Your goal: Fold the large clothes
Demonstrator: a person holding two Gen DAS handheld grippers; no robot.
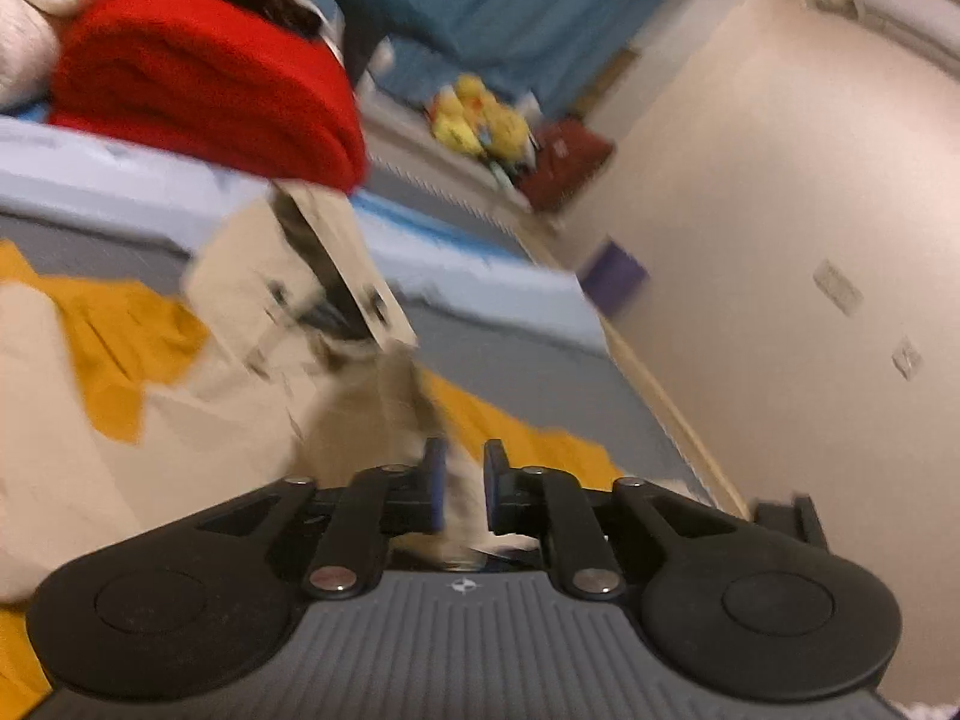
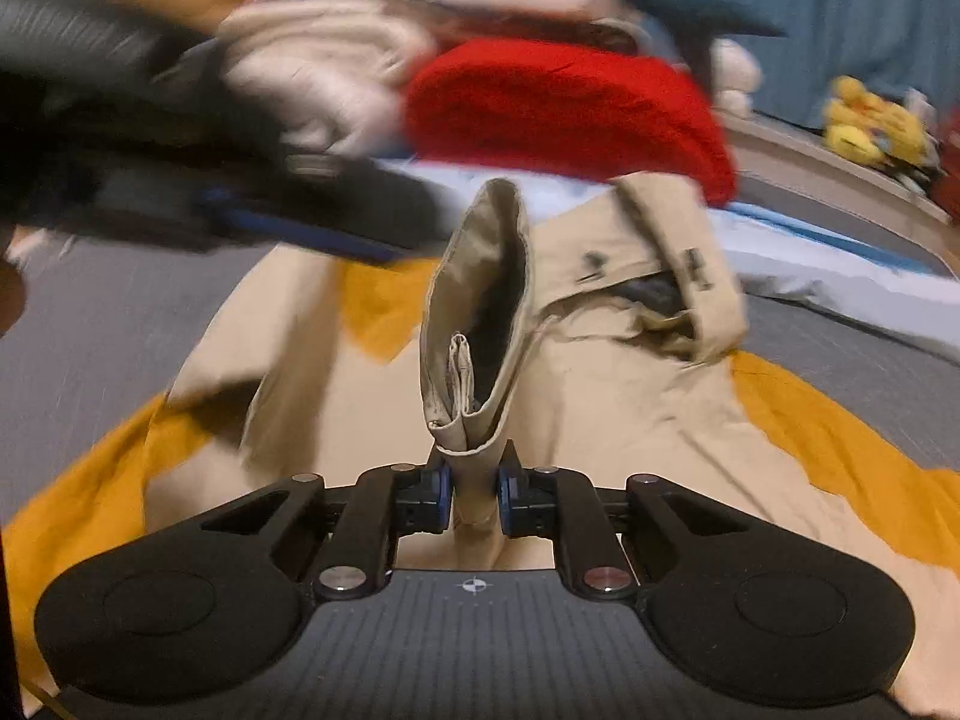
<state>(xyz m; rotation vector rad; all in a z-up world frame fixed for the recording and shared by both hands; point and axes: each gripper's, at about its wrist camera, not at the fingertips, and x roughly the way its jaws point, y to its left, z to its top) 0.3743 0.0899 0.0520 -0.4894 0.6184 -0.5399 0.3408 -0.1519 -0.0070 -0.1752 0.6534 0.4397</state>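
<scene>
Beige trousers (image 2: 600, 396) lie spread over a mustard-yellow cloth (image 2: 840, 438) on a grey surface, waistband (image 2: 672, 252) at the far end. My right gripper (image 2: 474, 495) is shut on a raised fold of the beige fabric that stands up between its pads. My left gripper (image 1: 463, 489) is shut on beige fabric too, and the trousers (image 1: 270, 300) hang lifted and blurred ahead of it. The left gripper's body also shows as a dark blur at upper left in the right wrist view (image 2: 180, 168).
A folded red garment (image 2: 570, 114) and cream clothes (image 2: 324, 60) are stacked at the far side on a pale blue sheet (image 1: 120, 186). Yellow plush toys (image 1: 480, 114) and a dark red bag (image 1: 567, 165) sit by a beige wall (image 1: 780, 210).
</scene>
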